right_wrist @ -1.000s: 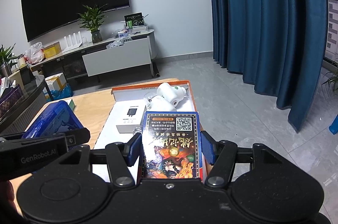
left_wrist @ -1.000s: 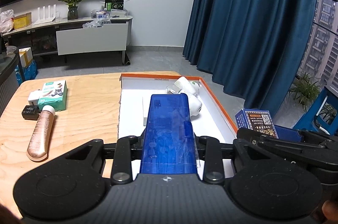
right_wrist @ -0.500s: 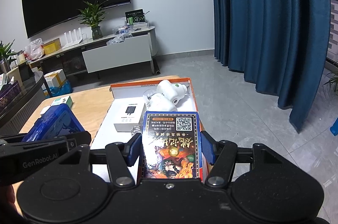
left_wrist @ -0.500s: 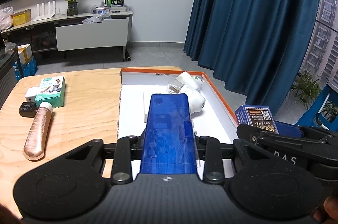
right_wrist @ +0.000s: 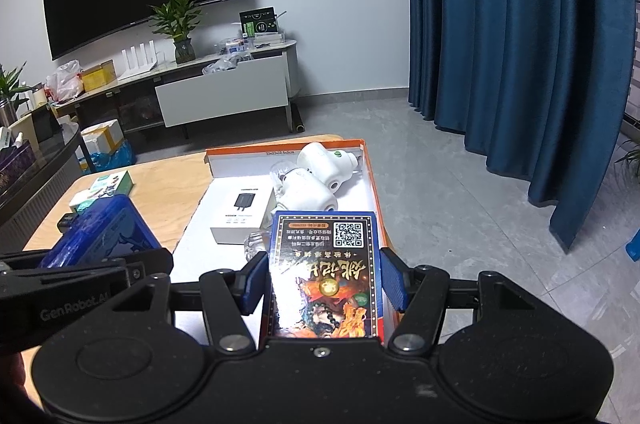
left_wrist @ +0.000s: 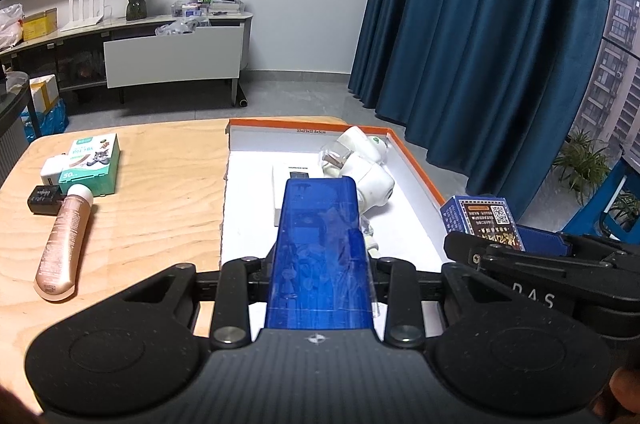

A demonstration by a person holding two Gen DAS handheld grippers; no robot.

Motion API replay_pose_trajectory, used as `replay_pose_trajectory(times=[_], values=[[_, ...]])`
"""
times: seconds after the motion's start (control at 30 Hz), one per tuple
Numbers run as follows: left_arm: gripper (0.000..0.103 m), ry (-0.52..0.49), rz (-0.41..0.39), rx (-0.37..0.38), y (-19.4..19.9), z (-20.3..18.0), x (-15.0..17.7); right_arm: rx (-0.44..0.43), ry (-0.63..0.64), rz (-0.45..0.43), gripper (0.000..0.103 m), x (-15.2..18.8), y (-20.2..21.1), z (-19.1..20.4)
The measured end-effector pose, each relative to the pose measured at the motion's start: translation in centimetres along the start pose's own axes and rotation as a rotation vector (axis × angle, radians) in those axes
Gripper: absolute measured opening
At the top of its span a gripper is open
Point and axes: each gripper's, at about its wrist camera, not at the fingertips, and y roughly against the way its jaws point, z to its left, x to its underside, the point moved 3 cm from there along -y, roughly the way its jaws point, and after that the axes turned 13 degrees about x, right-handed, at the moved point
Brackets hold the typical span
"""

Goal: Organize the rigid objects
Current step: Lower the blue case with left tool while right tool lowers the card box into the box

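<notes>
We hold left gripper [left_wrist: 320, 264] clamped on blue case [left_wrist: 320, 248], right gripper [right_wrist: 324, 280] clamped on printed box [right_wrist: 324, 264], both above near end of orange-rimmed tray [left_wrist: 416, 160].

Risk, our judgement: smooth case slipping from pads; either item dropping onto white bottles [right_wrist: 308, 184] or charger box [right_wrist: 240, 212] beyond.

Case, box: long axes point away from us toward tray's far wall.
</notes>
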Motion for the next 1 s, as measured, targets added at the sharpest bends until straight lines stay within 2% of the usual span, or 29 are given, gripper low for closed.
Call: replay_pose_trajectory(times=[1.0], values=[[0.033,0.009,0.016,0.006,-0.9,0.1,0.3,0.012,0.010,0.014,0.071,0.1,-1.3,0.4]])
